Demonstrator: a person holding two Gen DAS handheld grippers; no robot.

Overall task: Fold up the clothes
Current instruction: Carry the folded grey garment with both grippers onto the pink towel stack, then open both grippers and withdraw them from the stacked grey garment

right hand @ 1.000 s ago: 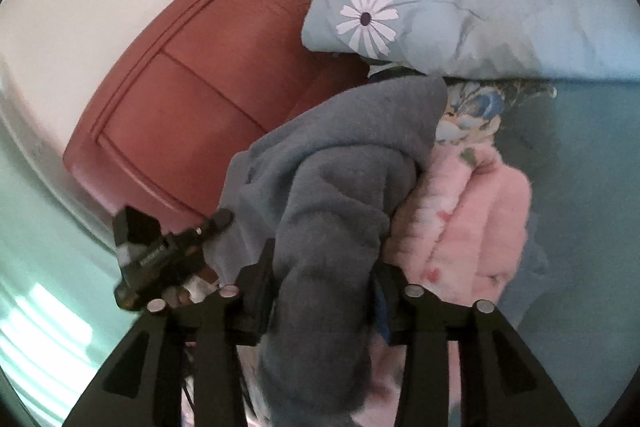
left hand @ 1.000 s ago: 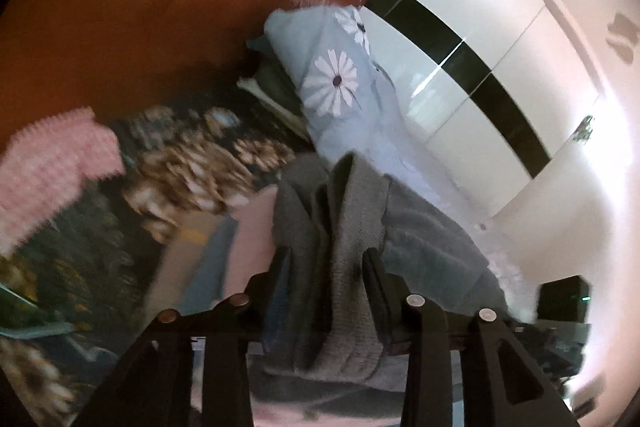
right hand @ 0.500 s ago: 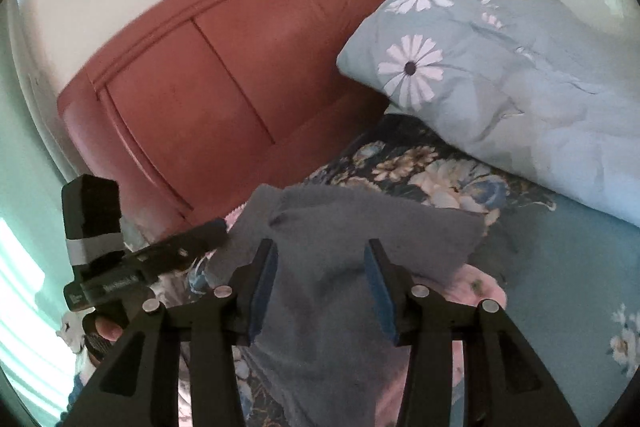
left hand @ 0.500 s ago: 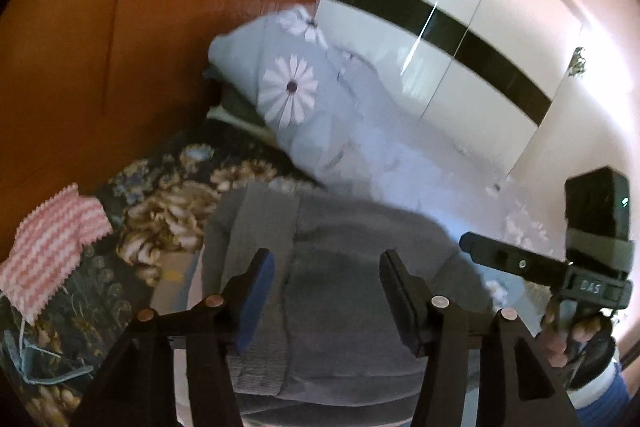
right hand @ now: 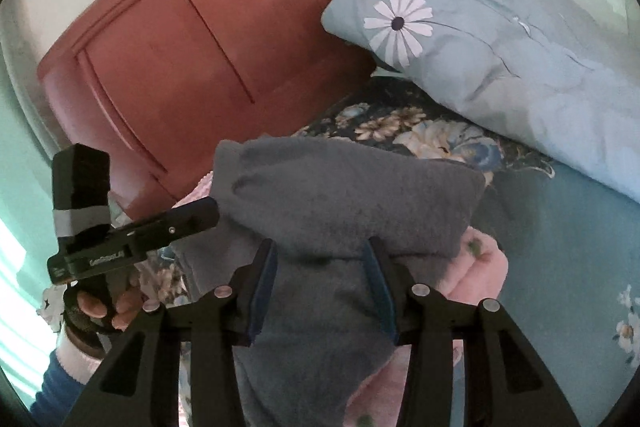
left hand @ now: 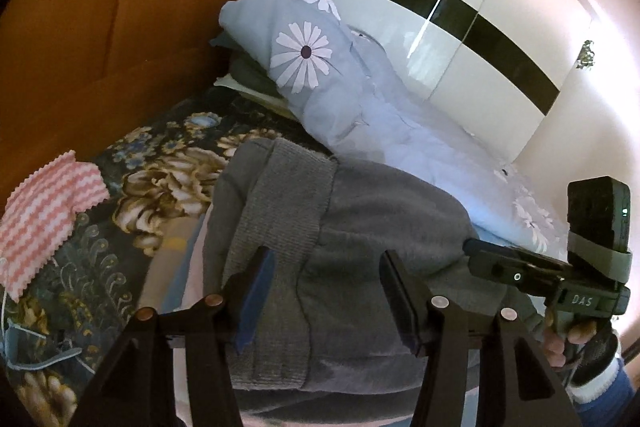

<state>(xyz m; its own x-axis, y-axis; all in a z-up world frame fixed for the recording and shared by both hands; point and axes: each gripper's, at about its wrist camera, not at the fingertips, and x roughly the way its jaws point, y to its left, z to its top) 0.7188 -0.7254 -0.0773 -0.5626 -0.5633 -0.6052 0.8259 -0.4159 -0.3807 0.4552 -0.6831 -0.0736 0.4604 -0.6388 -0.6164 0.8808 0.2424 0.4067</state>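
A grey sweatshirt (left hand: 360, 227) lies folded on the bed, its ribbed hem (left hand: 280, 207) toward the headboard. My left gripper (left hand: 328, 291) hovers just above the hem, open, with clear gaps beside both pads. From the right wrist it appears at the left (right hand: 200, 215), held in a gloved hand. The right gripper (right hand: 320, 279) is at the other edge of the sweatshirt (right hand: 340, 195), where bunched grey cloth fills the gap between its blue pads. In the left wrist view it (left hand: 480, 255) reaches in from the right over that same edge.
A pink fleece garment (right hand: 476, 279) lies under the sweatshirt. A pink-and-white zigzag cloth (left hand: 48, 211) rests at the left on a dark floral blanket (left hand: 160, 167). A pale blue daisy duvet (right hand: 460, 39) is heaped against the red-brown headboard (right hand: 200, 47). A white wardrobe (left hand: 460, 27) stands behind.
The sweatshirt hung bunched from both grippers; now it lies spread on the bed. My left jaws have opened and let it go. Both wrists rolled and drew back a little.
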